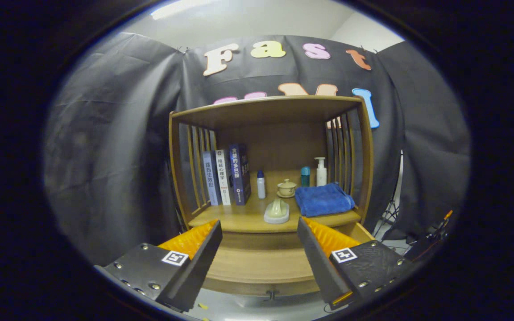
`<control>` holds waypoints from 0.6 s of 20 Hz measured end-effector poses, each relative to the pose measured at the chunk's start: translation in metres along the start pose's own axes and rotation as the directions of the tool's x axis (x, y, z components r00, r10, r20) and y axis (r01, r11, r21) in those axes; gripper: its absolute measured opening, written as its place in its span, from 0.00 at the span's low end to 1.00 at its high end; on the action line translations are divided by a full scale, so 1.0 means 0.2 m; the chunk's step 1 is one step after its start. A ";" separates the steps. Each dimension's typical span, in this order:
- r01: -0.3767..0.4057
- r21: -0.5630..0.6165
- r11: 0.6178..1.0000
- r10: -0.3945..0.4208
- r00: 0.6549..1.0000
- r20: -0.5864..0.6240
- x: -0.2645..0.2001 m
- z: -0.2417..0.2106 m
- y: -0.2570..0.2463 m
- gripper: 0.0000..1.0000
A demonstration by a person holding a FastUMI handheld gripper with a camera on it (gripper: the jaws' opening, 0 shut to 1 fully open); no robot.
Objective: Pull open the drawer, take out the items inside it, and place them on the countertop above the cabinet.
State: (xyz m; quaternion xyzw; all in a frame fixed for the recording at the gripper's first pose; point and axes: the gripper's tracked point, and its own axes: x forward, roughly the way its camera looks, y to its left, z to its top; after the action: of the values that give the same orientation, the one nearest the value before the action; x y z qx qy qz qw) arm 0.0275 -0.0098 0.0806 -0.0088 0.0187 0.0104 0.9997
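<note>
The wooden cabinet (181, 169) stands straight ahead. Its drawer (257, 267) is pulled out below the countertop (239, 218), with the small knob (271, 294) nearest me. Only bare wood shows on the drawer floor between my fingers. On the countertop lie a folded blue towel (324, 199) at the right and a pale green piece on a white base (277, 211) at the front edge. A lidded tea cup (287, 188) sits behind it. My gripper (259, 223) hovers over the drawer, open, with nothing between its fingers.
Three books (225, 176) stand at the left of the countertop beside a small white bottle (261, 184). A teal bottle (305, 176) and a pump bottle (321, 171) stand at the back right. Slatted sides and a top board enclose the shelf. A stand's legs (388, 214) are right of the cabinet.
</note>
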 end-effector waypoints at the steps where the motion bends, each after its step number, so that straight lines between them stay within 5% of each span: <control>1: 0.000 -0.009 1.000 0.000 1.000 -0.001 -0.03 -0.05 0.01 1.00; 12: 0.029 0.006 1.000 -0.028 0.995 -0.094 -0.12 -0.72 -0.07 1.00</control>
State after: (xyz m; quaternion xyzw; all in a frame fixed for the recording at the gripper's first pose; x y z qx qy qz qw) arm -0.0013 -0.0262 -0.0625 -0.0059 0.0658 -0.0042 0.9978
